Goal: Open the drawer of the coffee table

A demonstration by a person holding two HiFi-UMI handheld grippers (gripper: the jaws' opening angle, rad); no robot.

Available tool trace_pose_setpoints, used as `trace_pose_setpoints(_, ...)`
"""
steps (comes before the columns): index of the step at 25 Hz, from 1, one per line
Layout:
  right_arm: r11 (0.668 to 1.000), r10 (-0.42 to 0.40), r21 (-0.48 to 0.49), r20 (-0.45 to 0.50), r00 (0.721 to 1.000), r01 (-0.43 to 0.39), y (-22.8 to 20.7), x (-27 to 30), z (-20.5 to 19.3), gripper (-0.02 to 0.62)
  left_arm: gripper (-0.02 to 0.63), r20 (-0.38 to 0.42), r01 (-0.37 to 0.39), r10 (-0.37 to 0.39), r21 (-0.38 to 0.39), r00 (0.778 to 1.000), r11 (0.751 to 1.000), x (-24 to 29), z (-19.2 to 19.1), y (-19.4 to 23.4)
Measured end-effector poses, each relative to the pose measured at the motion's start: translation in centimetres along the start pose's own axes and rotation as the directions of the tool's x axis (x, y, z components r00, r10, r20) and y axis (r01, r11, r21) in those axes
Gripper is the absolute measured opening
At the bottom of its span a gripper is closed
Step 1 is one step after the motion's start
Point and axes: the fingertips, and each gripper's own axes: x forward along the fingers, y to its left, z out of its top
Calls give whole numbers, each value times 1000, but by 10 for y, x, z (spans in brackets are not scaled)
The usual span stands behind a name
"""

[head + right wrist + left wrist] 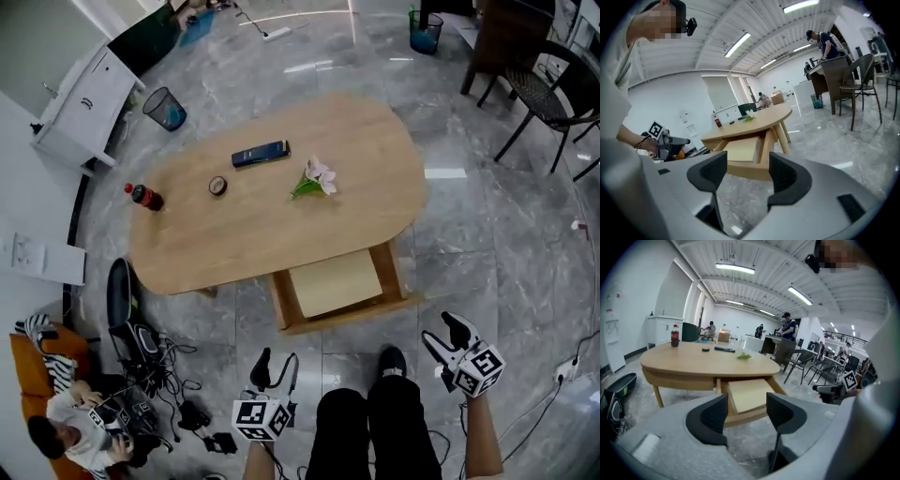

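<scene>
The oval coffee tabletop [281, 197] fills the middle of the head view. Its drawer [336, 284] hangs under the 6 o'clock edge, already drawn out toward me, with a pale, bare bottom showing. I judge the opening mostly done; what is left is to decide whether it needs more travel.

Both tongs are held well back from it. The left tongs [277, 367] sit at about 7 o'clock from the drawer. In the left gripper view the left tongs [746, 411] are spread with nothing between them, and the drawer [747, 394] shows beyond the gap. The right tongs [447, 339] sit at about 4 o'clock. In the right gripper view they [747, 171] are likewise spread and empty, and the drawer [740, 150] lies ahead of them.

If I pull further, I would take one tong to the middle of the front panel and pinch its top edge. I would draw straight toward 6 o'clock, slow and level, since an off-centre pull could skew the box. I cannot see any stop, so I would ease off early.

A jolt could also disturb the small things up top: the dark handset [261, 154], the bottle [144, 196] and the flower [317, 178].
</scene>
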Motion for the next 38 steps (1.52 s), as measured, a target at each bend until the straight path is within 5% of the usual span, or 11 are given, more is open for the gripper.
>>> trace_pose_setpoints(7,999,-29,38,-34,999,31,114,-46,109,280,261,-41,111,-111,-14,993,994,-68,122,-102)
trace_pose_setpoints(11,1000,-17,16,-57,998,17,176,-66,162,273,261,-78,98,-100,-26,992,995,-108,162,-134)
trace_pose_setpoints(15,999,-33,-34,-104,994,29,221,-101,176,219,232,-94,100,-103,-35,990,994,-160,176,-159)
trace_pose_setpoints(17,999,-48,-26,-113,992,46,241,-119,177,188,53,-85,118,-122,-51,989,992,-188,178,-165)
trace_pose_setpoints(18,998,-60,-17,-119,991,58,250,-128,179,157,15,-82,132,-137,-63,987,989,-201,180,-168)
trace_pose_setpoints(23,991,-130,27,-110,985,133,284,-155,199,31,11,-60,89,-93,-71,994,994,-245,204,-158)
trace_pose_setpoints(33,982,-187,-16,-60,981,186,338,-178,200,15,11,-11,62,-64,-130,998,990,-278,191,-169)
trace_pose_setpoints(38,981,-193,-33,-55,980,192,349,-180,204,15,11,-19,104,-104,-41,994,994,-273,191,-193)
